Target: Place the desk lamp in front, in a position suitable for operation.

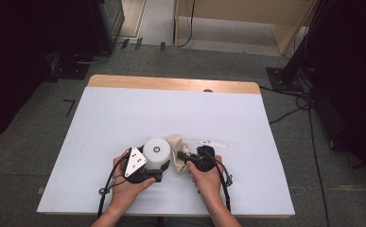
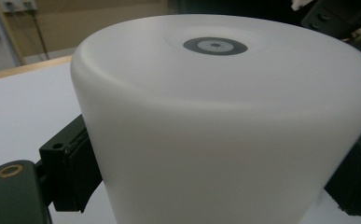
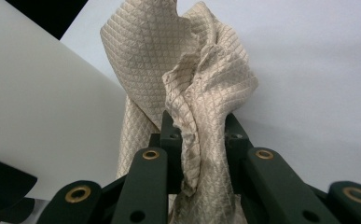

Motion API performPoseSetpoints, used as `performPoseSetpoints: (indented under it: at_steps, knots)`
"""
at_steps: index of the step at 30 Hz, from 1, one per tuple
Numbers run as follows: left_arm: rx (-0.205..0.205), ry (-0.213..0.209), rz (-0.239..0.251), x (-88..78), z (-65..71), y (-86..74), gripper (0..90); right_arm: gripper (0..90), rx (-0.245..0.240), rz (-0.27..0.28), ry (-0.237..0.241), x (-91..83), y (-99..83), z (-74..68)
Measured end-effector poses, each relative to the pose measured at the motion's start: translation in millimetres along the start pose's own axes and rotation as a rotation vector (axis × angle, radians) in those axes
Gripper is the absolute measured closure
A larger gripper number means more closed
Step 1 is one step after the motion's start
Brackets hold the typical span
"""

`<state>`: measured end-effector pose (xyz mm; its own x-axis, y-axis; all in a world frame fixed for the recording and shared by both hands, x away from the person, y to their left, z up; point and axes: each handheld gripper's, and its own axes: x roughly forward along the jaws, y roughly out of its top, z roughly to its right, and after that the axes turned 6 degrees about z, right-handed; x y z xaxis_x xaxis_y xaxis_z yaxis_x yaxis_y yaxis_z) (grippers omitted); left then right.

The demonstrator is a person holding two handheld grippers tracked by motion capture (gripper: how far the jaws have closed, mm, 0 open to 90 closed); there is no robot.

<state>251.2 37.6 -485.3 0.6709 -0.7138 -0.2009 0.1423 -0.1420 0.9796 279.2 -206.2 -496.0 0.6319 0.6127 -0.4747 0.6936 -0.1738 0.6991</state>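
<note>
A white cylinder with a grey ring on its top stands near the table's front edge. My left gripper is shut on it, and in the left gripper view its black pads press against both sides of the cylinder. Just to the right, my right gripper is shut on a beige quilted cloth. In the right gripper view the cloth bunches up from between the jaws of that gripper. The cylinder's wall stands close on the left.
The table has a white top and a wooden strip along its far edge. A small flat white piece lies just beyond my right hand. Cables run over the grey floor to the right.
</note>
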Motion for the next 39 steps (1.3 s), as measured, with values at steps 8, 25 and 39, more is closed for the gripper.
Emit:
performPoseSetpoints:
  at_steps: [8,25,39]
  knots:
    - [0.029,-0.229,0.026,0.1,-15.5,1.4,8.5,76.6,-0.004,0.0,0.001,0.1,-0.1,0.0]
    - [0.022,-0.192,0.02,1.2,-23.5,-3.0,8.5,76.9,-0.021,0.066,0.068,-15.5,9.2,-22.9]
    - [0.017,-0.168,0.024,0.3,-23.5,-3.6,8.5,77.7,-0.098,0.134,0.091,-33.4,14.2,-55.6]
